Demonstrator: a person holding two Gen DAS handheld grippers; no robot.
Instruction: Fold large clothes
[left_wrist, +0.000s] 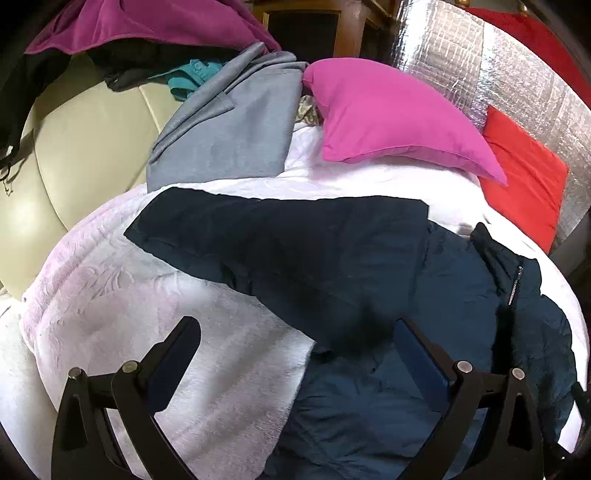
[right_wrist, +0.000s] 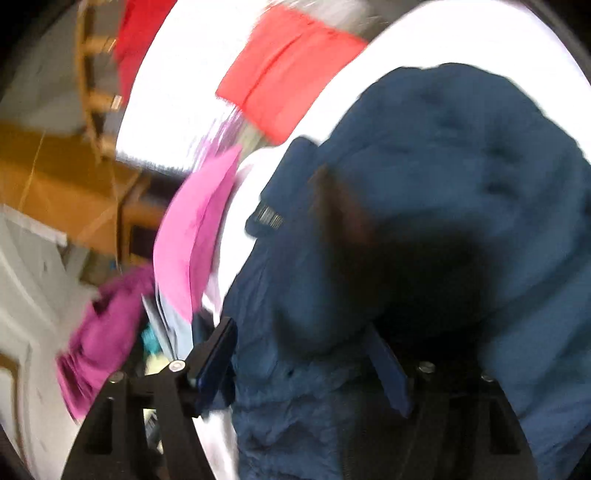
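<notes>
A large navy blue jacket with a zipper lies spread on a white bedspread, one sleeve stretched to the left. My left gripper hovers just above the jacket's lower left edge, jaws wide open and empty. The right wrist view is motion-blurred: the jacket is bunched up in front of my right gripper, whose jaws stand open with jacket fabric between and over them. I cannot tell if the fabric is held.
A pink pillow and a red pillow lie at the far side of the bed. A grey garment, a magenta garment and dark clothes are piled at the back left over a cream sofa. Silver insulation foil lines the wall.
</notes>
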